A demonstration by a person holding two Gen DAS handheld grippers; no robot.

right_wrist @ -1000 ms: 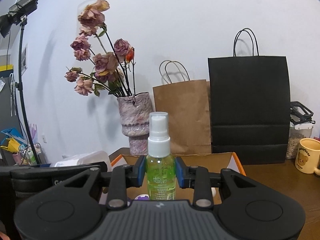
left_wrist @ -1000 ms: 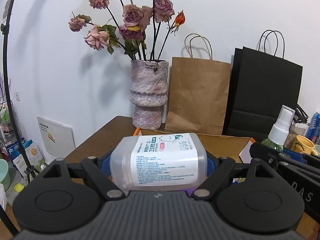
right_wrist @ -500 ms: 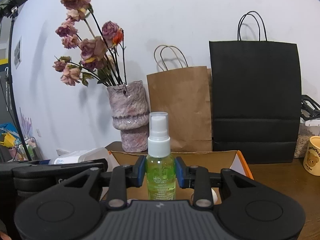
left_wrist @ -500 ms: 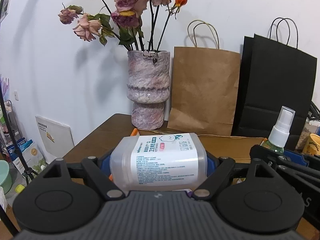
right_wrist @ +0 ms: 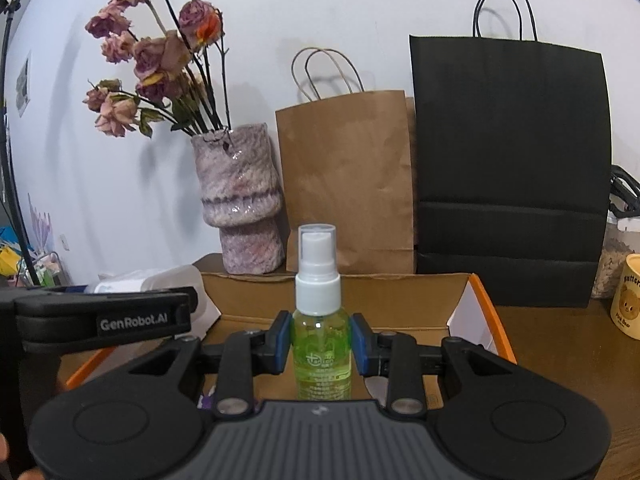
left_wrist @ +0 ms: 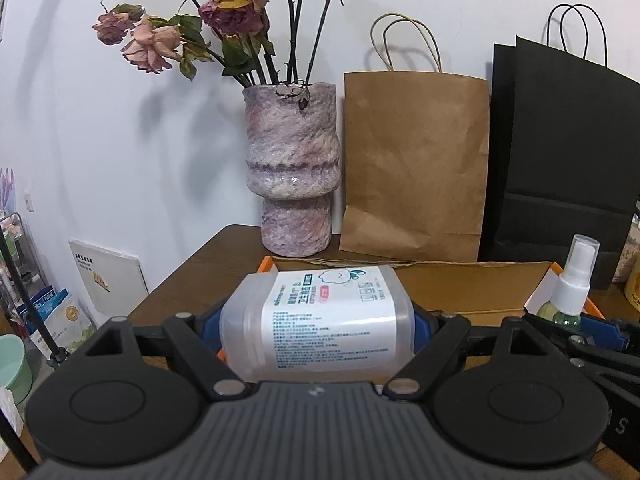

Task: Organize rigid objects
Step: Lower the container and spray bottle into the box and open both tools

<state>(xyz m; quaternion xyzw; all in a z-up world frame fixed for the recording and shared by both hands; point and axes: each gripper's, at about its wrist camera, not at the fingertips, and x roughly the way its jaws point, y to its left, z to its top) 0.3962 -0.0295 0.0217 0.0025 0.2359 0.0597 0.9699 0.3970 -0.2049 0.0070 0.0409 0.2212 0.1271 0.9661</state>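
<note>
The left gripper [left_wrist: 316, 326] clamped the wipes tub [left_wrist: 318, 322], the right gripper [right_wrist: 320, 340] the spray bottle [right_wrist: 320, 320]; both should be lowered level into the cardboard box [right_wrist: 340, 296].

Translucent white tub [left_wrist: 318, 322], printed label facing camera, lies on its side at lower centre of left wrist frame, clamped between blue pads. Green spray bottle [right_wrist: 321, 336], white pump with clear cap, stands upright at lower centre of right wrist frame, pinched at its shoulders above open cardboard box [right_wrist: 400, 300].
</note>
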